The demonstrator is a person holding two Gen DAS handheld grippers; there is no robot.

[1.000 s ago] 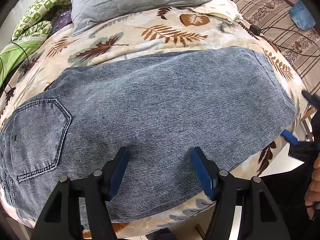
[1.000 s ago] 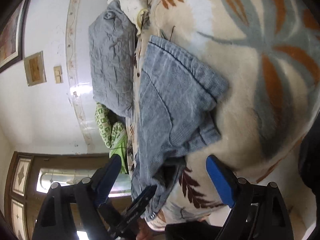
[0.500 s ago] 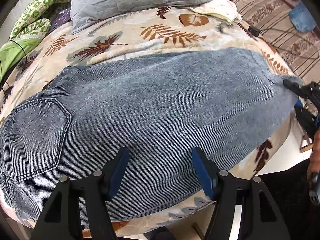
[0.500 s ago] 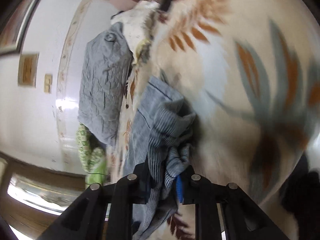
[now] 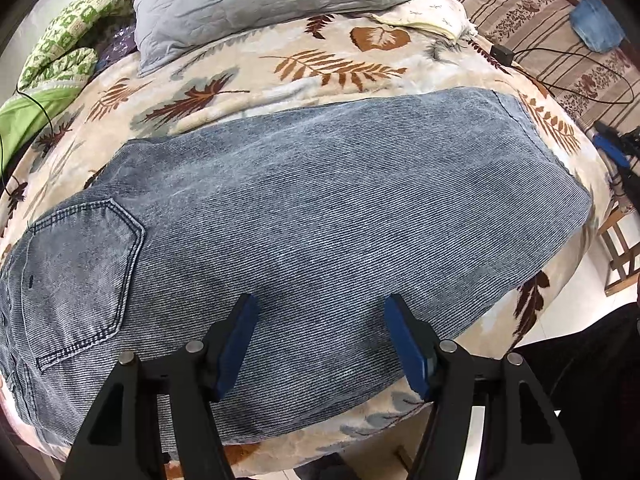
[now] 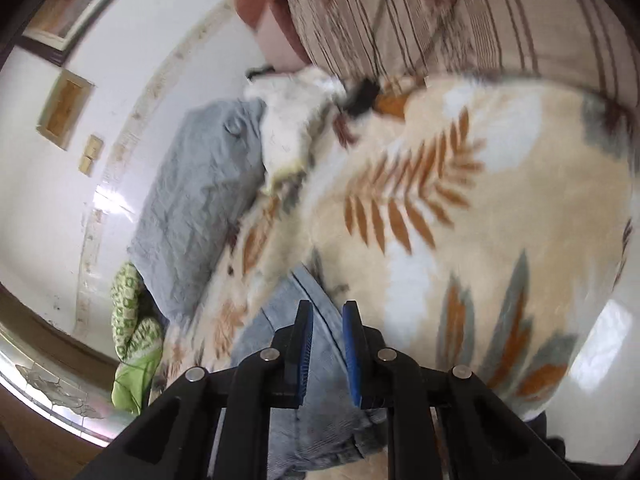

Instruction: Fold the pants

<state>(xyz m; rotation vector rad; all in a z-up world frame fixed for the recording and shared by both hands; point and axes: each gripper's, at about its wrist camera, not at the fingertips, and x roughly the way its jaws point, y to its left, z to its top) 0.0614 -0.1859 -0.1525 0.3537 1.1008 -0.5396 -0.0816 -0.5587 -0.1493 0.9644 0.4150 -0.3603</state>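
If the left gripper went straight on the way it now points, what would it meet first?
Most likely the blue-grey striped denim pants spread flat on the leaf-patterned blanket; the open left gripper hovers over them, gap unclear.

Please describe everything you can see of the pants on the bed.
The pants are blue-grey, faded denim with fine ribbed lines. They lie flat lengthwise on the leaf-patterned blanket, apparently folded leg on leg. A stitched back pocket shows at the left end, the hem at the right. The left tongs are open above the near edge. The right tongs appear closed on the hem end.
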